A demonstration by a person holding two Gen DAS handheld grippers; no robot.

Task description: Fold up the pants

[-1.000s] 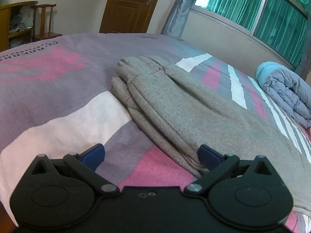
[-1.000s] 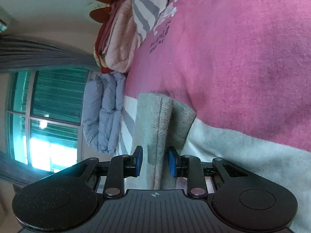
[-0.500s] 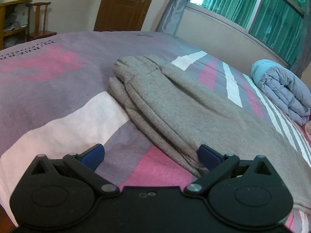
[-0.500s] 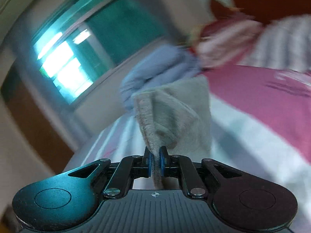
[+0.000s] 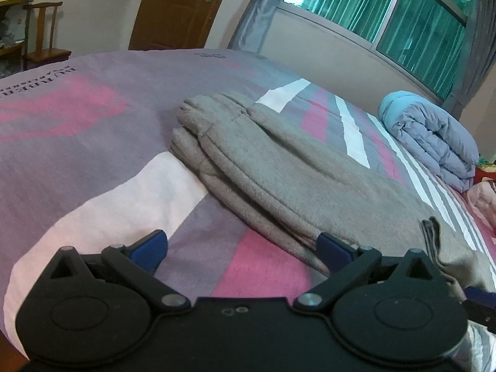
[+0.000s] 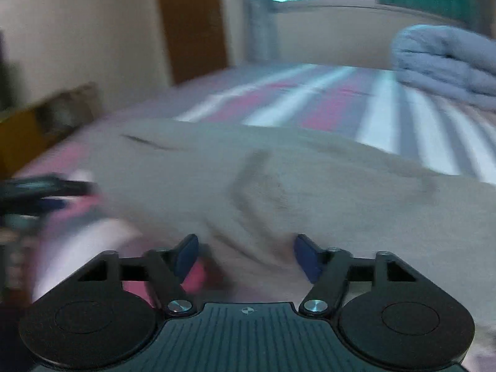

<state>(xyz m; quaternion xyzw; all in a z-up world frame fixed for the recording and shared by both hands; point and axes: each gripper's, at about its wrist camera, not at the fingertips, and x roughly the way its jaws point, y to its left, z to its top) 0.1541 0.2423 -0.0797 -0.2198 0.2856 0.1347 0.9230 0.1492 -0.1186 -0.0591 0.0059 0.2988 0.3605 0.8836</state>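
Grey pants laid out long on the bed, both grippers open

The grey pants (image 5: 279,167) lie stretched across the pink, purple and white striped bedsheet (image 5: 93,130), waistband bunched at the far end near the door (image 5: 176,6), and 1 hem end flopped up on the near right. The left gripper (image 5: 240,248) hovers low over the sheet with its blue pads spread wide, the right-hand pad just at the near edge of the pants, nothing clamped. The right gripper (image 6: 245,255) has just been opening: its jaws stand apart over the pants fabric, with the cloth lying loose between them and not pinched. That view is pretty blurry. A folded light-blue duvet (image 5: 434,136) sits by the window (image 5: 387,9).
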